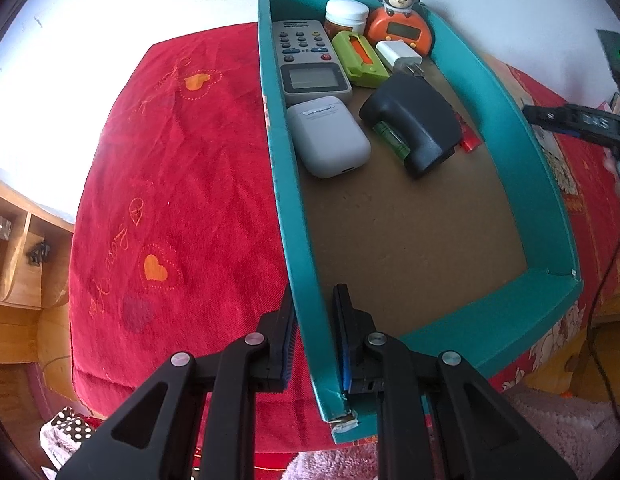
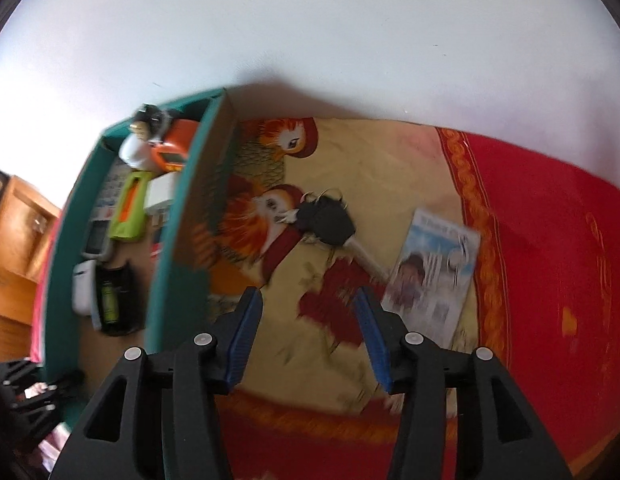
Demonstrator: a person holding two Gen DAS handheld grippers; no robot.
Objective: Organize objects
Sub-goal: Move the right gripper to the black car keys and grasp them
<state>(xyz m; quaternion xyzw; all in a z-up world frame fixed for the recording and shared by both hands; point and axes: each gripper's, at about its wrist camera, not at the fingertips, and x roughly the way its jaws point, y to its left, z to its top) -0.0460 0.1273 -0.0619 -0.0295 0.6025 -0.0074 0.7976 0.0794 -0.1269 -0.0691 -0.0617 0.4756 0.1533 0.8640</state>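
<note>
A teal cardboard box lies on a red cloth. Inside it are a grey remote, a white earbud case, a black charger, a green holder, a white plug, a jar and an orange monkey clock. My left gripper is shut on the box's near left wall. My right gripper stands open with nothing between its fingers, above the patterned cloth to the right of the teal box. Beyond it lie a black key bunch and a printed card.
A white wall runs behind the cloth-covered surface. Wooden furniture stands at the left. The cloth is red at the right and has a bird pattern beside the box. A pink fluffy fabric lies below the front edge.
</note>
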